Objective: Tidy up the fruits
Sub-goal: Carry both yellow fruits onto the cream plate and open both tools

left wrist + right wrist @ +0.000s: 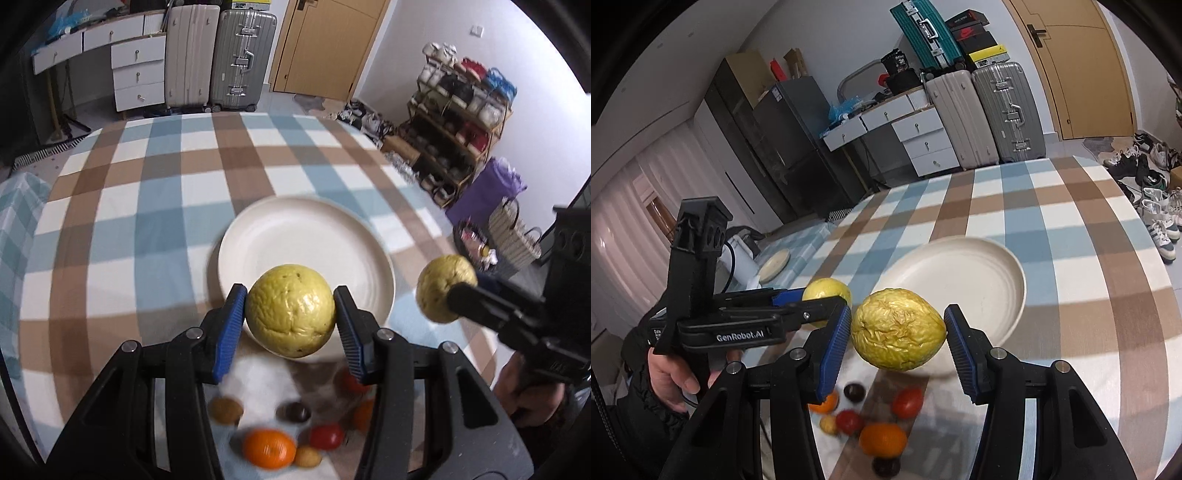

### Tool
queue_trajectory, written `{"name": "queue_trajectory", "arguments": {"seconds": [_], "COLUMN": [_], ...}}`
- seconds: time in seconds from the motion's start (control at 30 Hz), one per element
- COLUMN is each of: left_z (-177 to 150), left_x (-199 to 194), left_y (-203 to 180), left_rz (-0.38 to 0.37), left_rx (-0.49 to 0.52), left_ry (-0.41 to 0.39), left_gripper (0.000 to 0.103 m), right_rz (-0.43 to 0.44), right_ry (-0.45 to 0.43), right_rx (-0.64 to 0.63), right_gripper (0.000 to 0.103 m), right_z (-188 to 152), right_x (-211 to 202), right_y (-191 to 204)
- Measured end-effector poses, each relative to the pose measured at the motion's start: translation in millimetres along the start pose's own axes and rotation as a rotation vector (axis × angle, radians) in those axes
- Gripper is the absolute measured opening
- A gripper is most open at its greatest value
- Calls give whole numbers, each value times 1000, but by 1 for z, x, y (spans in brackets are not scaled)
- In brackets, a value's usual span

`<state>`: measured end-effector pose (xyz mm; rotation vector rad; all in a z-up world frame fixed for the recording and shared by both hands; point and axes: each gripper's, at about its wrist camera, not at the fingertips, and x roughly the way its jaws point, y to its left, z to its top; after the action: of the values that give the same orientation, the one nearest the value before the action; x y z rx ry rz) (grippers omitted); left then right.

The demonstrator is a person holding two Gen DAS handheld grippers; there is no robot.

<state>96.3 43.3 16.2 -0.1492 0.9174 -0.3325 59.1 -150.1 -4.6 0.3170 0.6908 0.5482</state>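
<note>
Tools both grip fruit above our round cream plate (258, 236): our left tool (290, 314) clamps one wrinkled yellow fruit (290, 312), our right tool (897, 332) another yellow fruit (898, 329), beside its near rim.

Two wrinkled yellow fruits (291, 311) (898, 329) (both airborne) before white plate (295, 229).

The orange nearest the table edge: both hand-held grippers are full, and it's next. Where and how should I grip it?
Grip the orange across its widest middle, coming down from above. It is round and sits low among other small fruit, so a sideways approach would likely knock the red tomato beside it.
</note>
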Motion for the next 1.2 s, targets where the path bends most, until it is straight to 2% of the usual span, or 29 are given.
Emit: {"name": "queue_trajectory", "arguments": {"seconds": [0.1,0.27,0.4,0.63,0.9,1.0,1.07,1.2], "left_z": [27,65,80,85,84,88,90,89], "left_x": [19,64,105,156,184,184,178,162], "left_y": [8,17,24,32,36,36,34,26], "left_rz": [-53,-97,-135,-139,-168,-181,-174,-194], "left_rx": [-42,-82,-111,-137,-204,-220,-223,-224], "left_ry": [13,42,96,137,146,133,115,96], "left_gripper": [45,45,45,45,47,59,78,79], "right_rz": [26,22,15,-9,-41,-30,-45,-56], "right_ry": [-8,25,77,141,177,167,160,109], "right_rx": [31,49,63,68,106,104,103,102], "right_gripper": [53,53,53,53,54,56,70,78], "right_z": [18,44,60,62,56,57,60,63], "right_x": [12,46,84,127,148,148,143,123], "right_y": [-13,-34,-54,-79,-95,-94,-92,-88]}}
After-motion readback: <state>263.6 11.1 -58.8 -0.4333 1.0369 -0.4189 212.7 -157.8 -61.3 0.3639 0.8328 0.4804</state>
